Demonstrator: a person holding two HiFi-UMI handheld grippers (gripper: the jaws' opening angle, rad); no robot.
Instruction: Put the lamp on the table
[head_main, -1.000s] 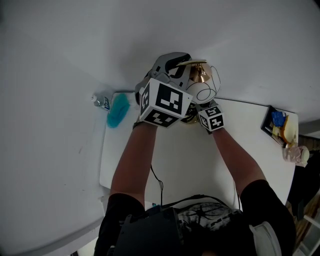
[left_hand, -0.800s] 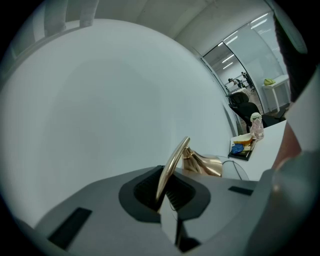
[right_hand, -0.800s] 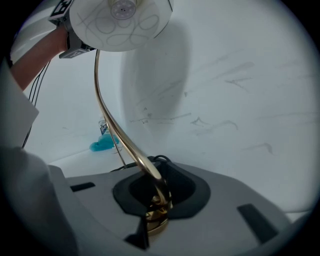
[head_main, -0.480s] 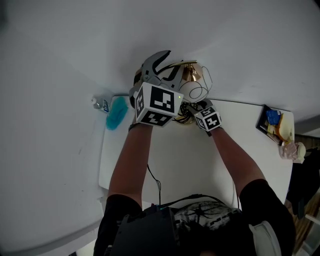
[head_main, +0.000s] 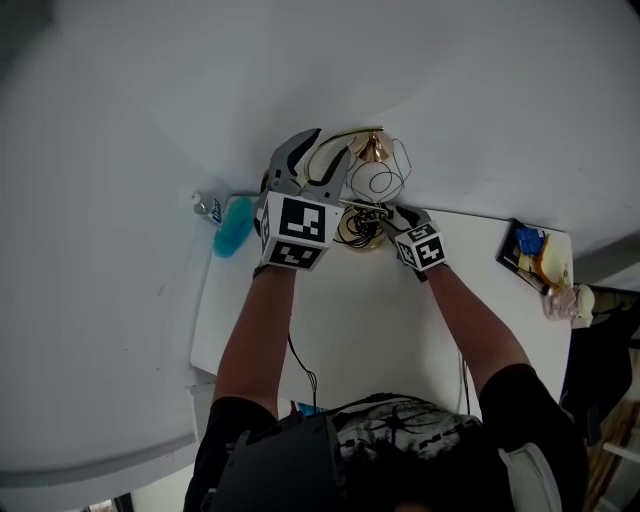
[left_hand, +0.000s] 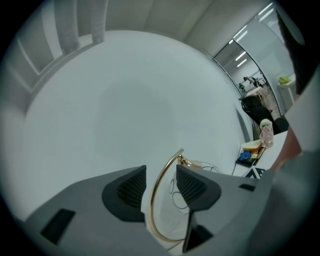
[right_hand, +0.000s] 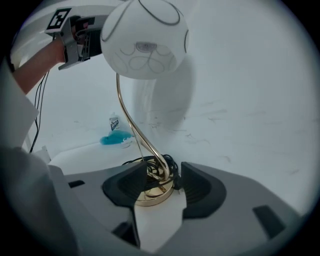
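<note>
The lamp stands upright on the white table (head_main: 370, 320) near its far edge, with a white globe shade (head_main: 381, 181), a curved gold stem (left_hand: 169, 163) and a round gold base (right_hand: 151, 196) wrapped in black cord. My left gripper (head_main: 318, 152) is up at the stem; its jaws are opening and the stem runs between them untouched. My right gripper (right_hand: 157, 181) is low at the base. Its jaws are opening too, with the base and cord between the pads and a gap on each side.
A blue cloth (head_main: 235, 226) and a small bottle (head_main: 207, 208) lie at the table's far left corner. A dark tray (head_main: 528, 254) with small items sits at the far right. A black cable (head_main: 300, 366) hangs off the near edge. A white wall rises behind the lamp.
Both grippers were shut on the lamp a second ago, and both have let go: the left jaws have spread off the stem and the right off the base. The lamp stays standing.
</note>
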